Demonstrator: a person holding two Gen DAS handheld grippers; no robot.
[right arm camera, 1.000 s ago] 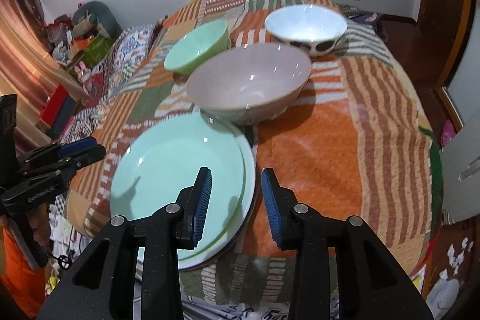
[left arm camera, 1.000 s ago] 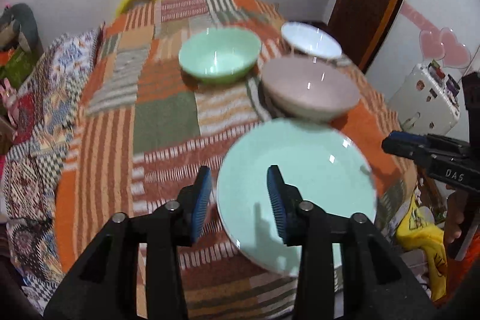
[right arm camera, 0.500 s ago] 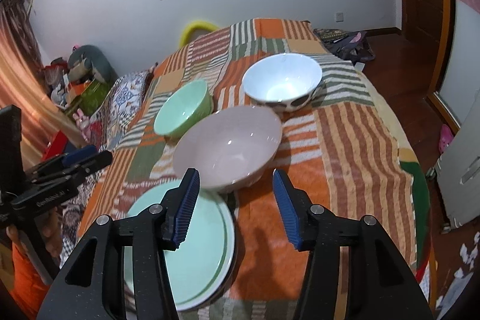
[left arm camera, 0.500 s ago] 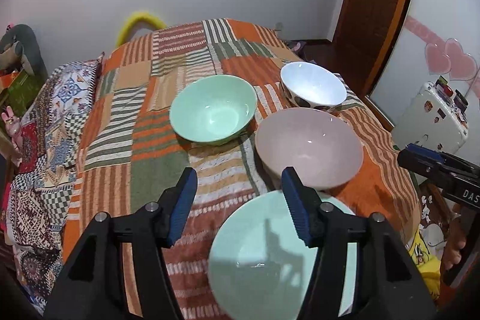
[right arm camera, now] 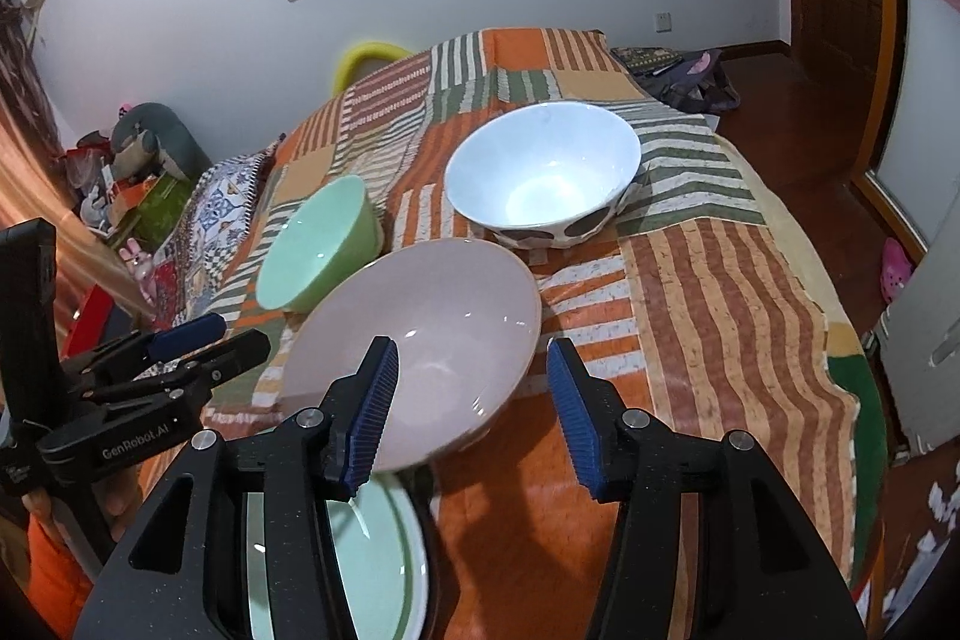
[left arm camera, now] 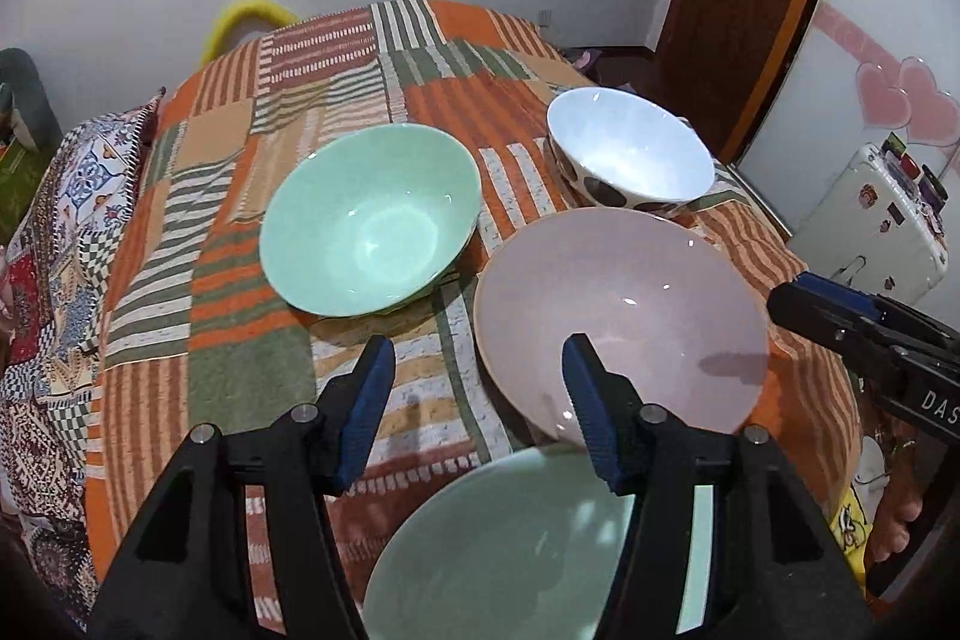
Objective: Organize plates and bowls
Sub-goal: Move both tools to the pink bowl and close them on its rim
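1. Both grippers have been pulling back from the green plates [left arm camera: 516,538], and their jaws have just been opening; nothing is between them.
2. The pink bowl [left arm camera: 618,322] is sitting just ahead of the right gripper [right arm camera: 471,403], which is pointing at its near rim.
3. The pink bowl is round, so no side matters.
4. The left gripper [left arm camera: 480,409] is hanging just left of it, open and empty.
5. Both are tilting down at the striped blanket [right arm camera: 720,280].
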